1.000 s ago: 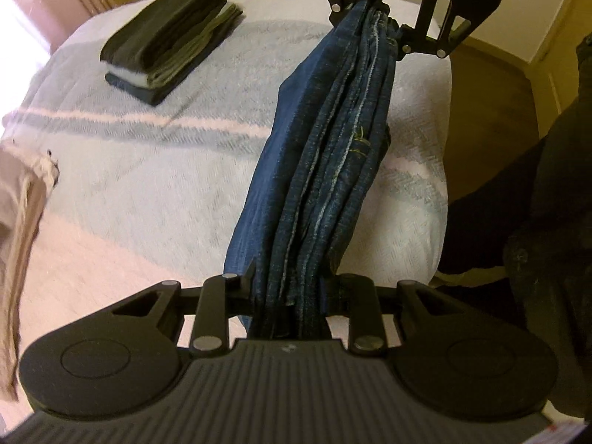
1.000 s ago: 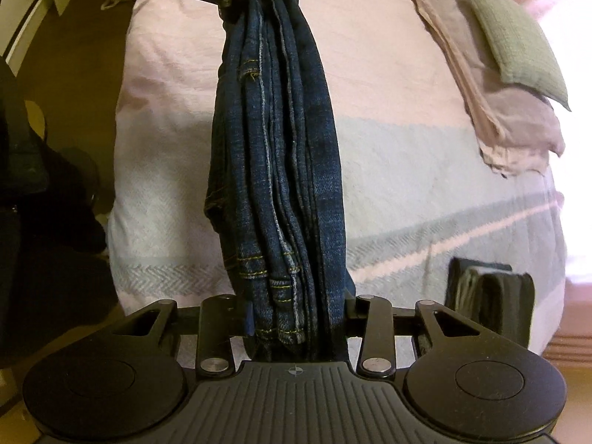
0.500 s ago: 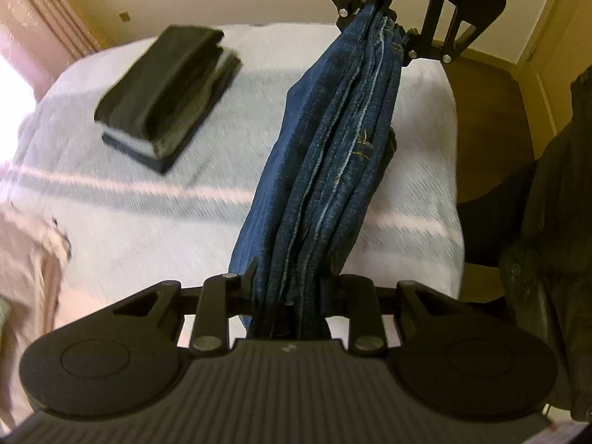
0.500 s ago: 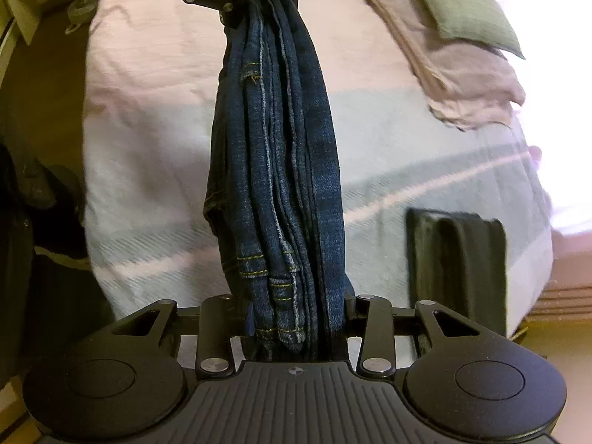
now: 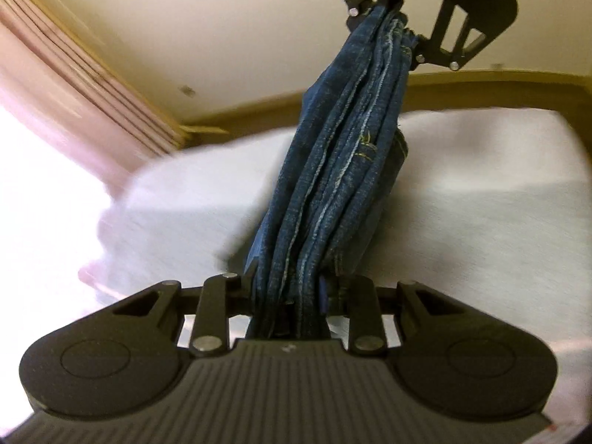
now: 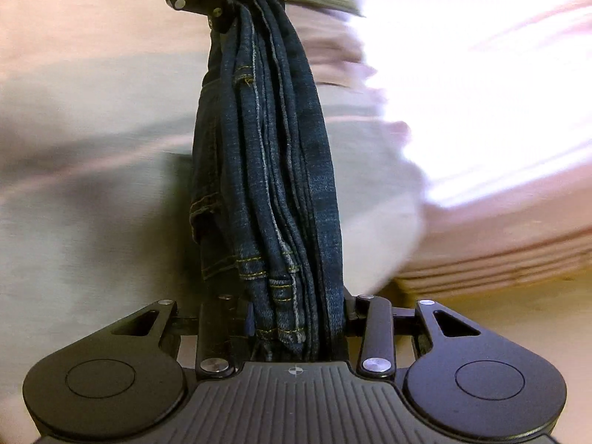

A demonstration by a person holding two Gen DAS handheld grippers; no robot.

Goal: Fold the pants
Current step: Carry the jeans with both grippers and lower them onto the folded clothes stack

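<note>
We are gripping folded jeans (image 5: 333, 192) at both ends: left gripper (image 5: 288, 296) clamped on one end, right gripper (image 6: 296, 318) clamped on the other. Jeans are hanging stretched between them above the bed (image 5: 481, 203), long axis running gripper to gripper. Neither hand is nearer. Background is blurring, landing spot unclear.

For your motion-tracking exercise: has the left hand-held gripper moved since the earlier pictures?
Yes. The left hand-held gripper, shut on the jeans, swung toward the curtain; the bed slid lower in view.
</note>
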